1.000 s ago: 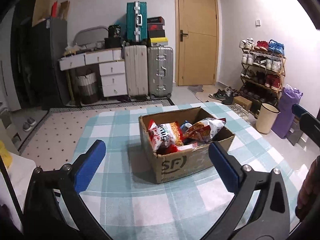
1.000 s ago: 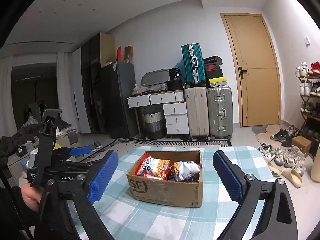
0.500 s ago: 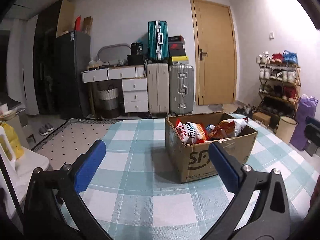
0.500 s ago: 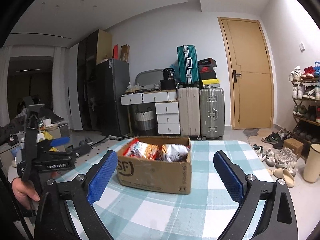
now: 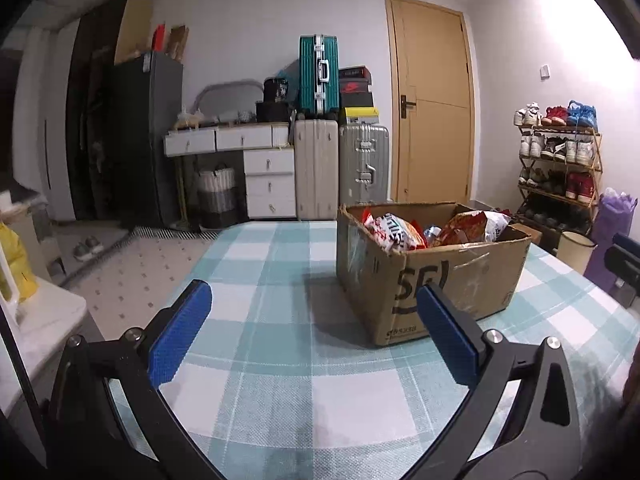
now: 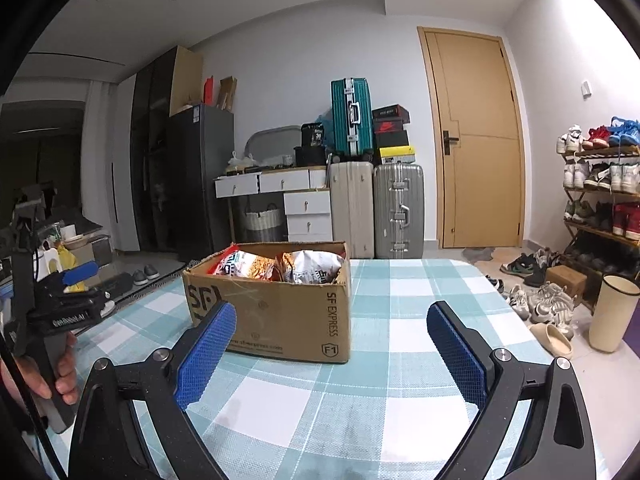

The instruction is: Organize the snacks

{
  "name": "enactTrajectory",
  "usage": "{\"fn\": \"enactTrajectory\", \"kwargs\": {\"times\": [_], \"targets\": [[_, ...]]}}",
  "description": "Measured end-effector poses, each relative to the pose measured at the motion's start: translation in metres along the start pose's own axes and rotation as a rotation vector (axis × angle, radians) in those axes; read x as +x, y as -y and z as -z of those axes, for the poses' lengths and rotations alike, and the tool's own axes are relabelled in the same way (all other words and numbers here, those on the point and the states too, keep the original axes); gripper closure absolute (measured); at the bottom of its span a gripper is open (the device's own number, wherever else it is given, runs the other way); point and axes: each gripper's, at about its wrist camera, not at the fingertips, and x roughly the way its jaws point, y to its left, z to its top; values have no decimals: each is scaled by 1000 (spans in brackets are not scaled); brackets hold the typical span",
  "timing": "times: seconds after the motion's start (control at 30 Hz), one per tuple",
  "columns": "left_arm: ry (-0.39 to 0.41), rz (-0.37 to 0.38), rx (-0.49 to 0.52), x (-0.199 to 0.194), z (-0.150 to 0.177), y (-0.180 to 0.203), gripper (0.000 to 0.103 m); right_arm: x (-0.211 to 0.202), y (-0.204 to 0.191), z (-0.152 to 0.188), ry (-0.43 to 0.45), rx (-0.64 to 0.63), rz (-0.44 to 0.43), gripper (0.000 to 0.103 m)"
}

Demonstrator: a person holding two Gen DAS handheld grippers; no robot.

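A brown cardboard box marked SF stands on the checked tablecloth. It holds several snack bags, red, orange and white. The box also shows in the right wrist view, with the snack bags inside. My left gripper is open and empty, low over the table, with the box ahead to the right. My right gripper is open and empty, with the box just ahead to the left. The left gripper also shows at the left edge of the right wrist view, held in a hand.
Suitcases, white drawers and a door stand behind the table. A shoe rack, loose shoes and a cream bin are on the floor to the right. A dark cabinet stands at the left.
Both grippers have dropped lower toward the table. The left one has drawn back to the left, so the box now sits further right in its view. Both stay open.
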Motion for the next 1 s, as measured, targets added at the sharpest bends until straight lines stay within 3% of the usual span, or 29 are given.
{"fn": "enactTrajectory", "kwargs": {"times": [0.2, 0.3, 1.0], "targets": [[-4, 6, 5, 9, 4, 1, 0, 25, -7, 3, -102, -31, 7, 5], [-1, 4, 7, 10, 4, 1, 0, 20, -12, 3, -68, -47, 5, 5], [5, 12, 10, 15, 6, 0, 0, 22, -11, 4, -75, -48, 9, 2]]}}
